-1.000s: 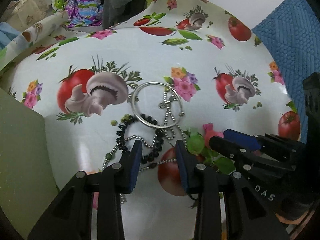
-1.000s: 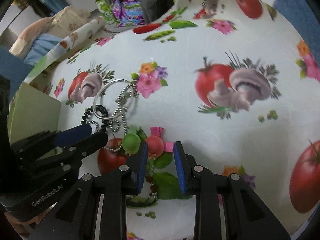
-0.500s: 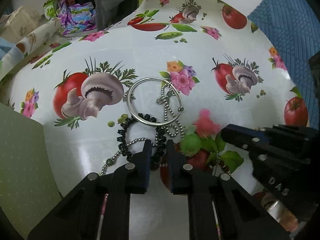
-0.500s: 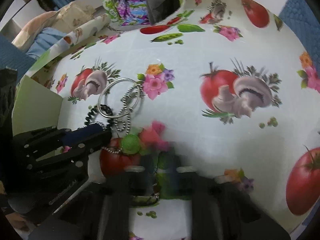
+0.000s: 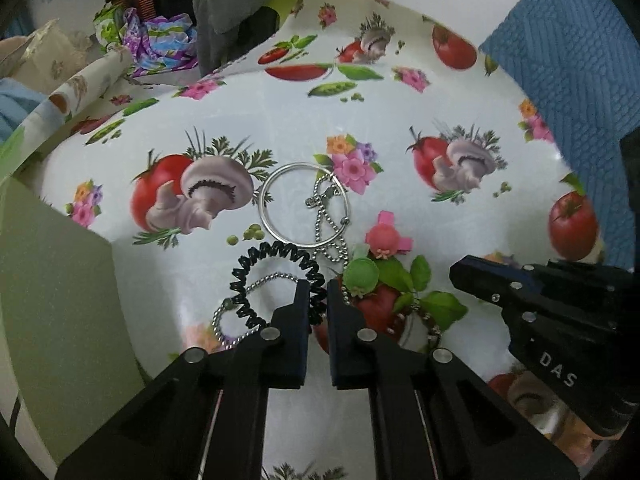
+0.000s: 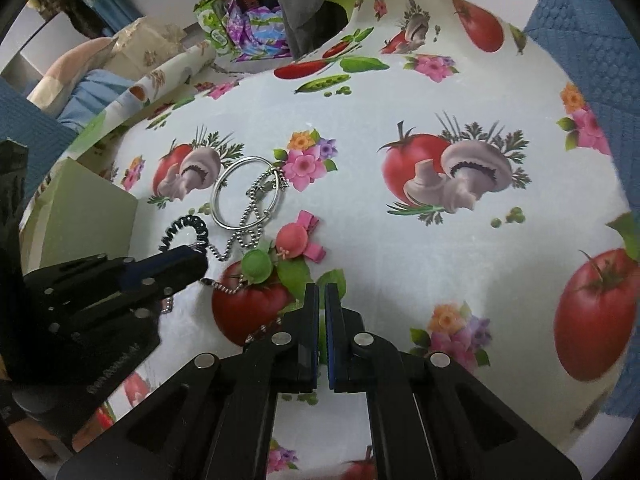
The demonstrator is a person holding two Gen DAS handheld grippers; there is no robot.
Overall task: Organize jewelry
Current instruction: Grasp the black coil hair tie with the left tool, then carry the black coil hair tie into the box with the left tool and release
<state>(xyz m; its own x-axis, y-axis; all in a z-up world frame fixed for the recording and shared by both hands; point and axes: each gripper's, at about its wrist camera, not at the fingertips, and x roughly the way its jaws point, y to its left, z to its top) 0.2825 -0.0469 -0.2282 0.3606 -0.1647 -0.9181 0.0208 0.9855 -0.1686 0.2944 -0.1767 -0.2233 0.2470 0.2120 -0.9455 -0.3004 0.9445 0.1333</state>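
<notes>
On vegetable-print oilcloth [image 5: 280, 120] the tangled jewelry [image 5: 320, 220] lies ahead — left gripper [image 5: 318, 296] closing on the black coil bracelet [image 5: 276, 276], right gripper [image 6: 321, 300] shut, seemingly empty — lift slowly, lest chains snag.

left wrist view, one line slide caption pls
Left tool closing on a black spiral bracelet beside a silver bangle and ball chain on the vegetable-print tablecloth.

"DAS" in white letters on right hand-held gripper [image 5: 464, 276] body.
</notes>
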